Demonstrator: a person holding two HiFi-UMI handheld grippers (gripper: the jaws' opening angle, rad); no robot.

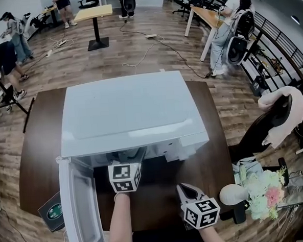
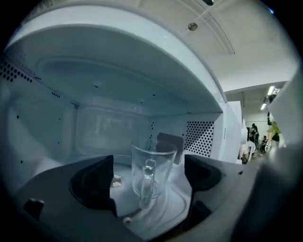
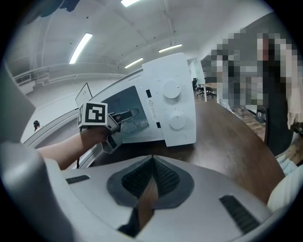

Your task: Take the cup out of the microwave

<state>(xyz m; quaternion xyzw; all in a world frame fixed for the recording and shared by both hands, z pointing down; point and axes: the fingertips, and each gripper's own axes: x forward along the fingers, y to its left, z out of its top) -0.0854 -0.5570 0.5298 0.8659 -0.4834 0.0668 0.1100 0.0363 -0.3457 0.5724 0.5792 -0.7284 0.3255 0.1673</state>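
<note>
A clear glass cup with its handle turned toward me stands on the floor inside the white microwave. The door hangs open at the left. My left gripper reaches into the cavity and is open, with one jaw on each side of the cup and not touching it. Its marker cube shows at the microwave's mouth. My right gripper is shut on nothing and hovers over the table in front of the microwave's control panel.
The microwave sits on a dark brown table. A flower bunch and a white round object stand at the table's right front. A dark card with a green logo lies at the left front. A draped chair stands to the right.
</note>
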